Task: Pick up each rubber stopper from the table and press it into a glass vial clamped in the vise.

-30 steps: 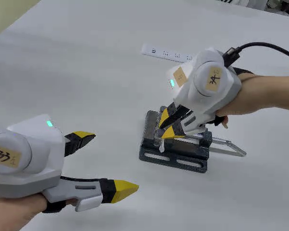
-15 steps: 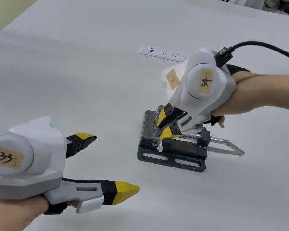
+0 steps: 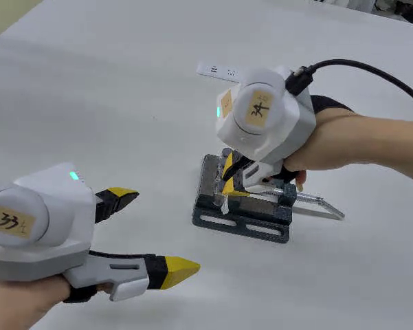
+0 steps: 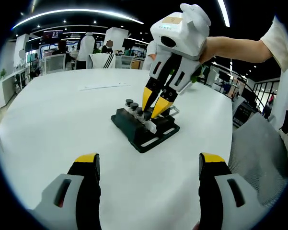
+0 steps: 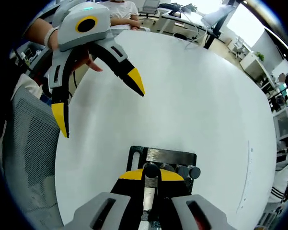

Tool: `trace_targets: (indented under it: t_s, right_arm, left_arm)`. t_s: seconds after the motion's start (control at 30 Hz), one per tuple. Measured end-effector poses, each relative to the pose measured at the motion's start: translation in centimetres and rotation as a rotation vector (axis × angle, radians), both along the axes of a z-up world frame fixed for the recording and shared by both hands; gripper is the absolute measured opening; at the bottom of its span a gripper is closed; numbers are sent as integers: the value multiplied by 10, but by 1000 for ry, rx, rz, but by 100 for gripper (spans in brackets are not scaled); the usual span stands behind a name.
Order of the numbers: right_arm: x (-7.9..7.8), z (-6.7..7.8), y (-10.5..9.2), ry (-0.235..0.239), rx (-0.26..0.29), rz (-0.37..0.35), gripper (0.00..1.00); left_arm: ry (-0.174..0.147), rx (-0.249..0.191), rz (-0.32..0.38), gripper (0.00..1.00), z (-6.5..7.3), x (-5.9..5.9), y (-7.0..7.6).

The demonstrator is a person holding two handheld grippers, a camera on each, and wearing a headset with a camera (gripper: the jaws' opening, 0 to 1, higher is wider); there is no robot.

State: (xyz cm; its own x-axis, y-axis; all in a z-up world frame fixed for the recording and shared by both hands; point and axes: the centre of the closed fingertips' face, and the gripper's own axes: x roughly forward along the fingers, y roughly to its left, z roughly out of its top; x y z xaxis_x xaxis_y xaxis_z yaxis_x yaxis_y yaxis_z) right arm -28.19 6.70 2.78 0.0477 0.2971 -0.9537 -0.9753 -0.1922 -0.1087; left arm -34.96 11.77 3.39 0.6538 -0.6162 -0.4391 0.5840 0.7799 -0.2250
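White table (image 3: 124, 103); left gripper (image 3: 163, 232) near left, spread wide, idle. Right gripper (image 3: 228, 180) has swung steeper over the black vise (image 3: 242, 223), jaws pinching the near-end rubber stopper (image 5: 151, 170) atop its vial (image 4: 150, 126). Likely the seating press is underway.

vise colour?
Black vise, with a silver screw handle; shows best in the left gripper view.

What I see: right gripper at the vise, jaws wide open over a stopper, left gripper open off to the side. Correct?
No: the right gripper view shows the right gripper with jaws closed on the stopper, not wide open. It is at the vise; the left gripper is open, off to the side.
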Motion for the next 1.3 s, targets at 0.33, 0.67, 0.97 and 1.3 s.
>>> trace_targets:
  t_s: [0.33,0.67,0.97,1.3]
  right_arm:
    - [1,0,-1,18,7,-55,6]
    - [0,-2,0,24,13,-17,7]
    - [0,-2,2,20,17,5,8]
    - [1,-1,1,6,17,40,9]
  left_arm:
    - [0,-1,-1,83,-3,0,1]
    - [2,0,7,83,-2,-1,2]
    - [5,-2,3,83,-5,-1,3]
    - [9,-4,0,83,-7,-2,3]
